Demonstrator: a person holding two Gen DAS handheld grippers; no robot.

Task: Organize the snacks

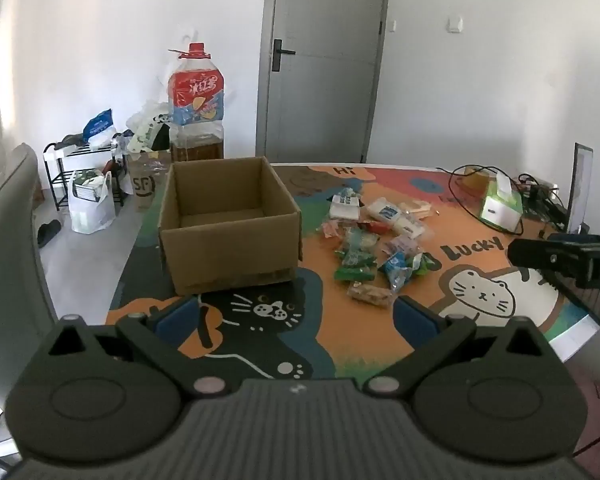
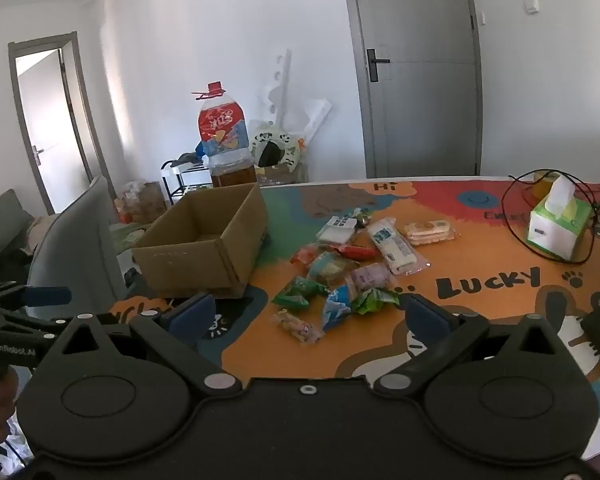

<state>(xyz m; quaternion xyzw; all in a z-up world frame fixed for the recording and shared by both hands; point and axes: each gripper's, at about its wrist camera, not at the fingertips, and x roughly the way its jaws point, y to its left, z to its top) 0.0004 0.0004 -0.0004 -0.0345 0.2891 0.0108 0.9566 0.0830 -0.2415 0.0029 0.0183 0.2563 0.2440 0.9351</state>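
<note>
White walls and a grey door (image 1: 320, 56) back a table (image 1: 480, 224) laid with a bright cartoon cat mat. On it stands an open cardboard box (image 1: 230, 254), its visible interior bare, though the near wall hides part of the floor. Just to the right of the box lies the snack pile (image 1: 374, 248): white, green, blue and red packets, some overlapping, none in the box. A large oil bottle (image 1: 196, 100) stands behind the box, and a tissue box (image 1: 502, 204) with tangled cables sits at the far right of the table.

Your left gripper (image 1: 296, 312) hangs above the near table edge, fingers spread wide, nothing between them. Your right gripper (image 2: 310, 314) faces the pile, fingers likewise apart and empty; the nearest packets, a clear pouch of pale pieces (image 2: 298, 326) and a blue wrapper (image 2: 336, 310), lie just beyond its tips.

Assessment: sorting has not begun; you are at the approach to the first pick. The next move likely calls for lowering the right gripper over one outlying packet, straddling it cleanly so neighbours are not dragged, then closing and carrying it left to the box. Thin wrappers lie flat, so expect to need a low, angled approach.
</note>
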